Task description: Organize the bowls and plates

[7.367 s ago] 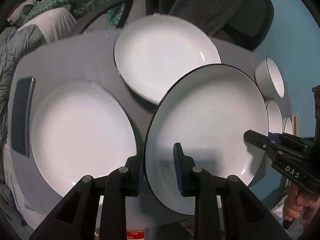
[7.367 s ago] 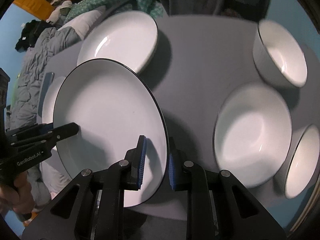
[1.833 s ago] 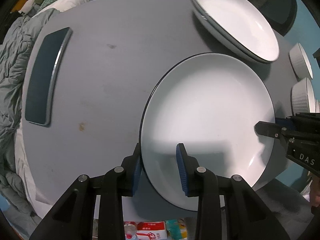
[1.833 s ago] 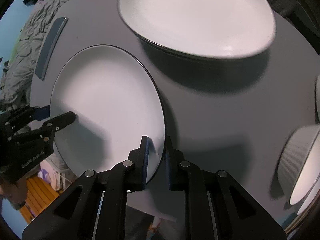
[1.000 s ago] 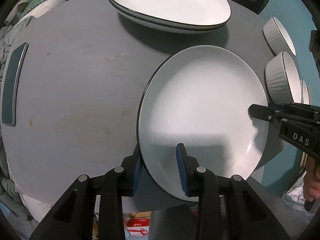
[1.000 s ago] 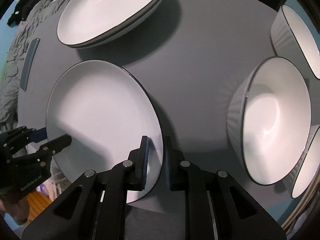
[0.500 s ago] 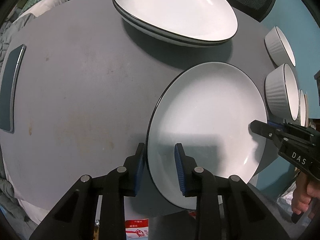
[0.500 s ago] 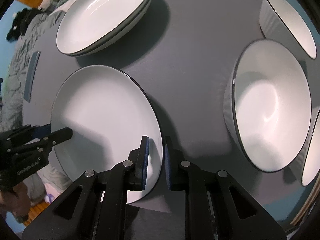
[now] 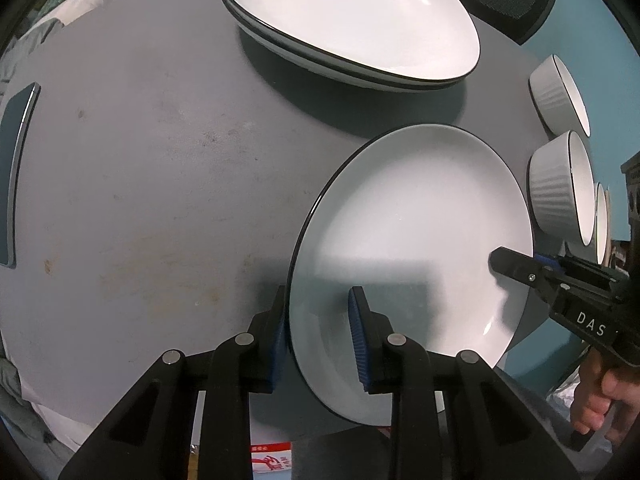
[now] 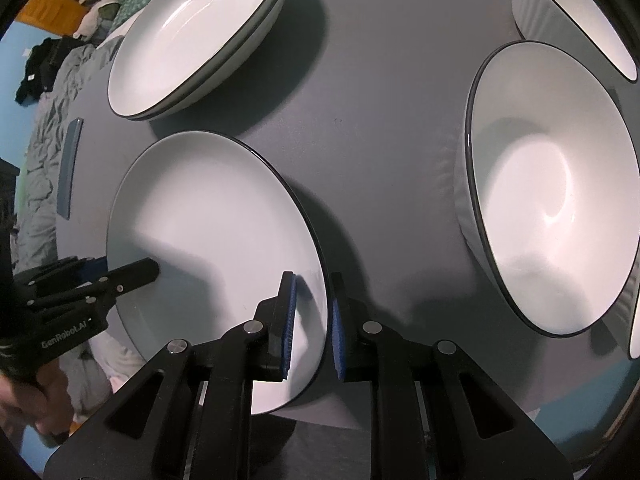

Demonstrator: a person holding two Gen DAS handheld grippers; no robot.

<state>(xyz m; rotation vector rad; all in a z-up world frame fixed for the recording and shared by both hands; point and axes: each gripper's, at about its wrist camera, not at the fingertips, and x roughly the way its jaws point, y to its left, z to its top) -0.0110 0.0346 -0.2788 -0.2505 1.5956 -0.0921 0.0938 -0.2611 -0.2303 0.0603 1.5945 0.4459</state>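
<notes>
Now | both claws clamp plate [image 9: 420, 220] | carried nearer plate stack [image 9: 352, 20] | left claw [image 9: 318, 336] tightened

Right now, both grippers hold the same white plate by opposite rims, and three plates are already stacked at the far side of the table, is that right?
Not quite: the stack holds two plates, not three; the left wrist view shows just two dark rims. The rest stands: the left gripper and the right gripper each clamp a rim of the same white plate.

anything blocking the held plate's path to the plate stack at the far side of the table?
Nothing visible. Bare gray table lies between the held plate and the plate stack. The bowls sit off to the right, clear of that line.
</notes>
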